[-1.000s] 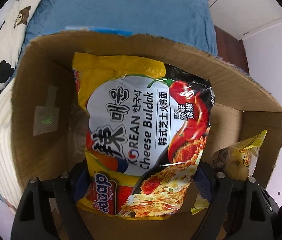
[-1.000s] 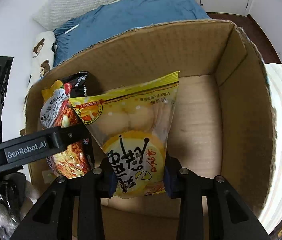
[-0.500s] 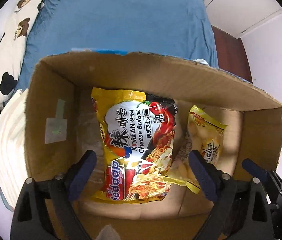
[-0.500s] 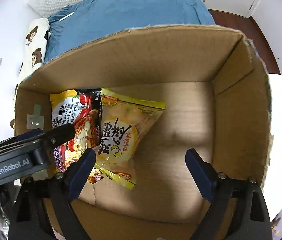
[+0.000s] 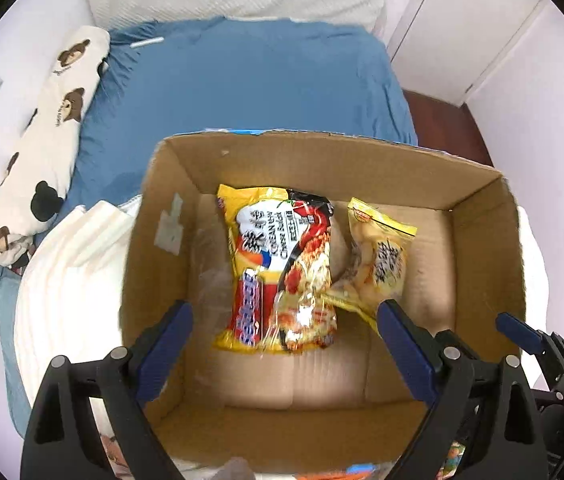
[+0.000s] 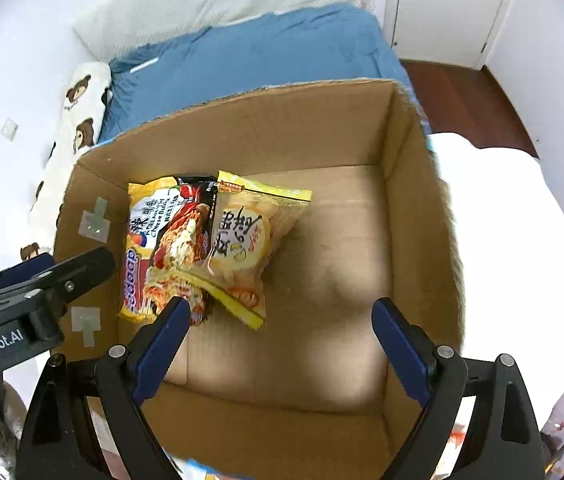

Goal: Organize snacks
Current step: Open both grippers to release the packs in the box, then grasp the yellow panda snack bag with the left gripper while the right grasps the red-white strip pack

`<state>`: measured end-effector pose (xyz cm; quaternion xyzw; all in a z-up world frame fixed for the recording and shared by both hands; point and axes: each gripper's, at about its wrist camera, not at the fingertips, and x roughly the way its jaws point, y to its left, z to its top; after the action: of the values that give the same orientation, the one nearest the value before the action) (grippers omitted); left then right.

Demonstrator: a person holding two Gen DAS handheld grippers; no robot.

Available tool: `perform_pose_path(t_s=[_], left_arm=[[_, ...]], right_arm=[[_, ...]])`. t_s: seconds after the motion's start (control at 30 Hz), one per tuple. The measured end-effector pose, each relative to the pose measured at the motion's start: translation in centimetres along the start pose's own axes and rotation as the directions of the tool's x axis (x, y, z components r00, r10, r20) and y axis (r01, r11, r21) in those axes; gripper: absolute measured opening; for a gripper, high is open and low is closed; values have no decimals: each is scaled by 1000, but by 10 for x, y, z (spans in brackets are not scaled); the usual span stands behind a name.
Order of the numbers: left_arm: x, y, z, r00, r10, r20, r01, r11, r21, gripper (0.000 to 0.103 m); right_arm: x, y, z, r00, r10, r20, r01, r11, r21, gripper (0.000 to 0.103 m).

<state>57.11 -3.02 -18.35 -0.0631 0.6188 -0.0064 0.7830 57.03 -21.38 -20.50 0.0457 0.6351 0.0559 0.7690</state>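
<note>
An open cardboard box [image 5: 481, 216] [image 6: 413, 184] holds two packets on its floor. A yellow, red and black Korean cheese noodle packet [image 5: 282, 264] [image 6: 166, 248] lies at the left. A yellow snack packet [image 5: 381, 260] [image 6: 242, 240] lies to its right, overlapping it. My left gripper [image 5: 285, 344] is open and empty, raised above the box's near side. My right gripper [image 6: 282, 340] is open and empty above the box's near middle. The right gripper's finger [image 5: 521, 330] shows at the lower right of the left wrist view; the left gripper's body [image 6: 34, 292] shows at the left of the right wrist view.
The box stands on a bed with a blue sheet [image 5: 242, 92] [image 6: 262, 56]. A bear-print pillow [image 5: 42, 132] [image 6: 74, 120] lies at the left, white bedding [image 5: 66, 280] [image 6: 513, 240] beside the box. More colourful packets [image 5: 361, 470] peek below the box's near wall. A white door [image 5: 461, 20] is at the far right.
Both grippers opened and let go of their packets, which now lie on the box floor. Both grippers have pulled back and up, away from the box.
</note>
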Motion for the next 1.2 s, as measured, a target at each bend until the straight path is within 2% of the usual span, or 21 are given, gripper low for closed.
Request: perform_pose_path(t_s=[0.23,0.43,0.67,0.8,0.93,1.07,1.2], left_arm=[[-47,2,-43,994,-2,110,4,1000,-18,94],[-86,-1,-80,985,7,173,-3,1000,-22,94],[-117,11,-136,979,27,200,-12,997,-74,94],[-113,35,-182,985,69,160,-49,991,-128,94],[-81,65,-234,992,122,36,-113,976,-188,94],[-41,87,-283,986,133,-99,-151,965,-215,94],[-10,97,-320,975,132,-179,-168,965,-202,94]], right_arm=[[-52,3,-42,995,-14,100,17,1000,-24,94],[-92,8,-80,986,-6,165,13,999,-36,94],[-117,2,-134,984,79,158,-77,997,-19,94],[-111,-1,-177,984,147,103,-145,989,-29,94],[-93,-5,-215,985,169,39,-168,985,-26,94],[-72,-23,-247,990,137,-28,-137,990,17,94],[-55,-60,-281,995,61,-83,-53,994,93,94]])
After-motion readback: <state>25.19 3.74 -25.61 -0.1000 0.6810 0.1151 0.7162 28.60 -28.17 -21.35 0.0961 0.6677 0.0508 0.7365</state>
